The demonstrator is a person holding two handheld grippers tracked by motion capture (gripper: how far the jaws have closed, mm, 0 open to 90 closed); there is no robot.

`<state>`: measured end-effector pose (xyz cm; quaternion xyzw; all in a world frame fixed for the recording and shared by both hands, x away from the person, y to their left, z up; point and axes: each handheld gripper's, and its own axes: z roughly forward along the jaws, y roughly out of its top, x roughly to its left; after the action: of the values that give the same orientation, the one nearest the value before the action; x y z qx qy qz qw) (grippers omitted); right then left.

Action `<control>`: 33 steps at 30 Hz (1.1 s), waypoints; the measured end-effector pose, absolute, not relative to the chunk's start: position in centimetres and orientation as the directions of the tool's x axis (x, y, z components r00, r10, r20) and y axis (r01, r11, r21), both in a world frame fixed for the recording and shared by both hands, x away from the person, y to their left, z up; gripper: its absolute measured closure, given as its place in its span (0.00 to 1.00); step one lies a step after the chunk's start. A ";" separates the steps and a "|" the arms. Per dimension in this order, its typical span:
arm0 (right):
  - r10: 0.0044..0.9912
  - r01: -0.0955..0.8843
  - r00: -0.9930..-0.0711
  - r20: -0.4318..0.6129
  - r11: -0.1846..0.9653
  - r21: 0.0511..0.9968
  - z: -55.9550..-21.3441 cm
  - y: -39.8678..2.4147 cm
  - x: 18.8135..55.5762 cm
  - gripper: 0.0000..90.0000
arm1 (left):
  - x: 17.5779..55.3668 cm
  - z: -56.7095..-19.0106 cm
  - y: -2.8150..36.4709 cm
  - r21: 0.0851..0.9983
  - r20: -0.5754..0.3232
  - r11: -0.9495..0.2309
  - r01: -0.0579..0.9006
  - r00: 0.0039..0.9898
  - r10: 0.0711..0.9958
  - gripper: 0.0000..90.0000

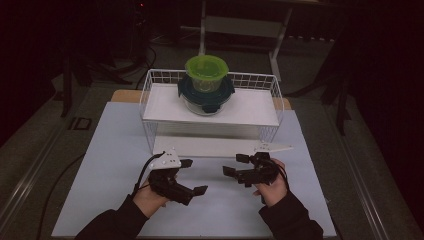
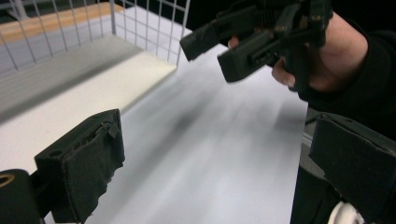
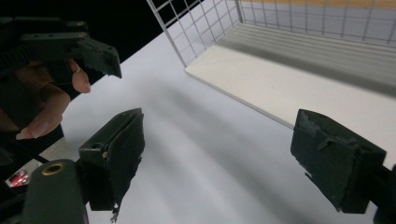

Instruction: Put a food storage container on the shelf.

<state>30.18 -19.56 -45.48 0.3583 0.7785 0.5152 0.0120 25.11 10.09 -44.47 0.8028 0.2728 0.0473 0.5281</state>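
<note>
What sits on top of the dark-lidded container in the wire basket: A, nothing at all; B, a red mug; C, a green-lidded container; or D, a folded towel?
C: in the high view a smaller green-lidded container is stacked on the dark-lidded container on the upper shelf of the white wire basket.

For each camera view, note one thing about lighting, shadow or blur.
High view: dim, room edges nearly black, only the white mat lit. Left gripper view: table surface streaked with motion blur, the right gripper sharper. Right gripper view: soft shadow bands across the mat, wire rack against black background.
</note>
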 end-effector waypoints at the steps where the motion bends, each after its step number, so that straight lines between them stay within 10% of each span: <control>1: 0.570 0.546 -0.743 0.351 0.212 0.811 -45.5 -19.6 30.2 0.19 | 25.1 -44.8 10.1 0.874 -0.211 -0.294 0.387 0.847 0.488 0.03; 33: 0.670 0.546 -0.691 0.272 0.238 0.803 -49.6 -25.0 27.3 0.17 | 22.7 -49.8 14.3 0.863 -0.156 -0.321 0.390 0.810 0.566 0.03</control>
<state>27.31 -24.98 -49.65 0.3875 0.7841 0.4805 0.0643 22.74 14.29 -49.81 0.8080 0.2958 0.0872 0.5021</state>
